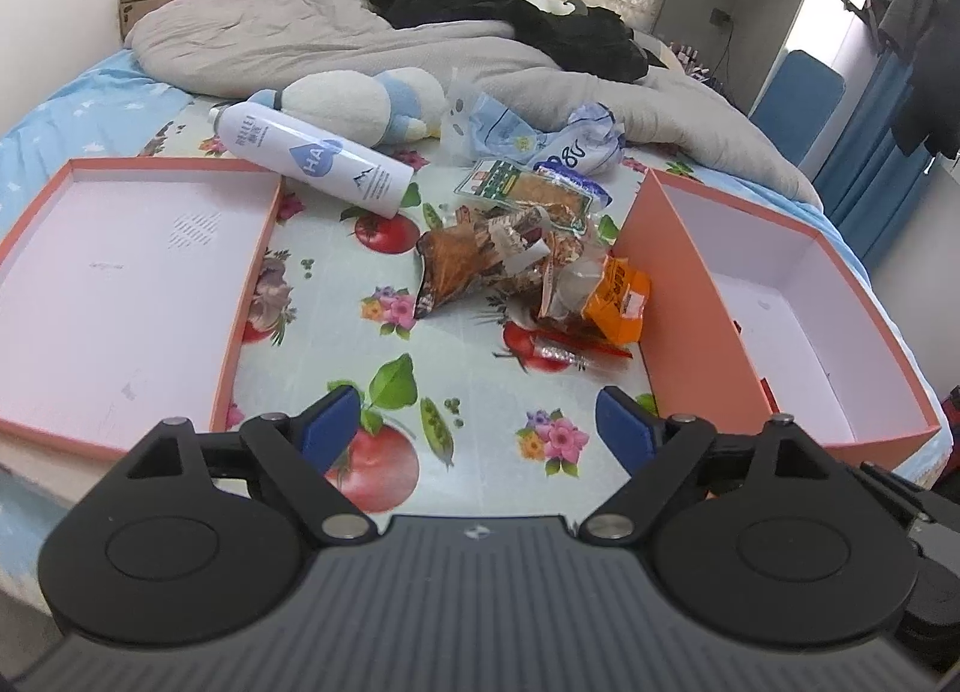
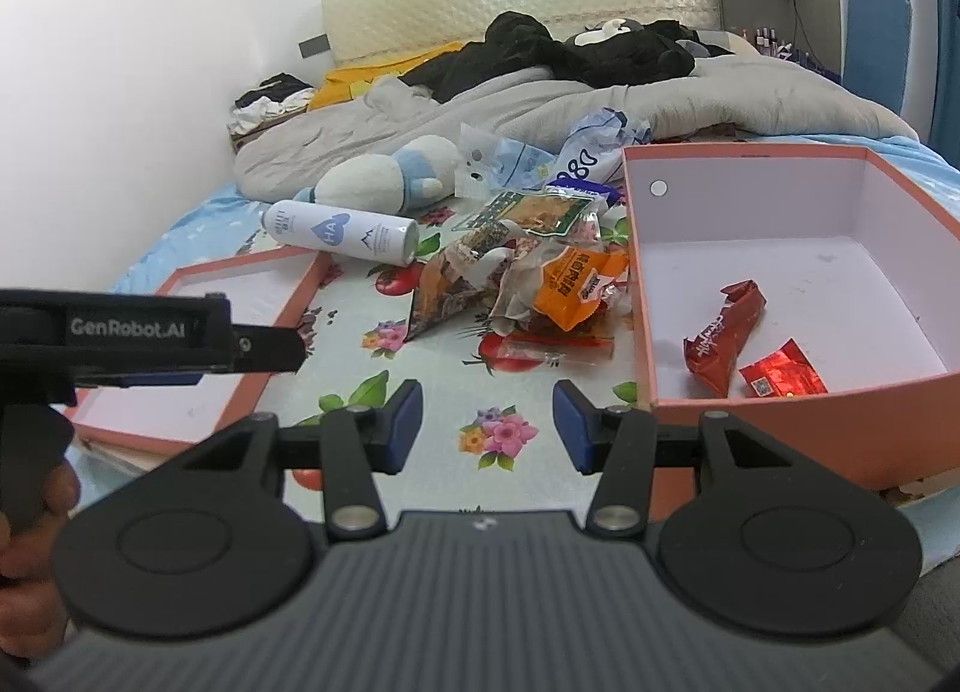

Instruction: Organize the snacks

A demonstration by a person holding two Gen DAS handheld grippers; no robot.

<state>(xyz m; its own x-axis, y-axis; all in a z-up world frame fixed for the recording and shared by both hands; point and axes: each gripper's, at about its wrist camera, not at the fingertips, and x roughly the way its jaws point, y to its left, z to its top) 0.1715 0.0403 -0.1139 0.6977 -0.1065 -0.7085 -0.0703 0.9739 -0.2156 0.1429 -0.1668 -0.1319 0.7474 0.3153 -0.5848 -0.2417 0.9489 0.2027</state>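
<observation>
Bedroom, bed (image 1: 90,110) with floral oilcloth (image 1: 480,392) as work surface. Snack pile (image 1: 528,266) sits just left of deep orange box (image 2: 780,422); two red packets (image 2: 726,338) already inside box. Shallow box lid (image 1: 120,284) well left of pile, white spray can (image 1: 312,158) behind-left of it. Left gripper (image 1: 480,428) jaws wide apart, nothing between. Right gripper (image 2: 486,422) jaws partly apart, nothing held. Packets look light, crinkly, slippery foil/film; contents probably crushable. Judgement: pinch flat sealed edge, e.g. orange packet (image 1: 624,296) at pile's box side.

box (image 2: 750,428) salmon-pink | cloth (image 1: 480,392) fruit-and-flower print | packet (image 2: 576,284) orange
</observation>
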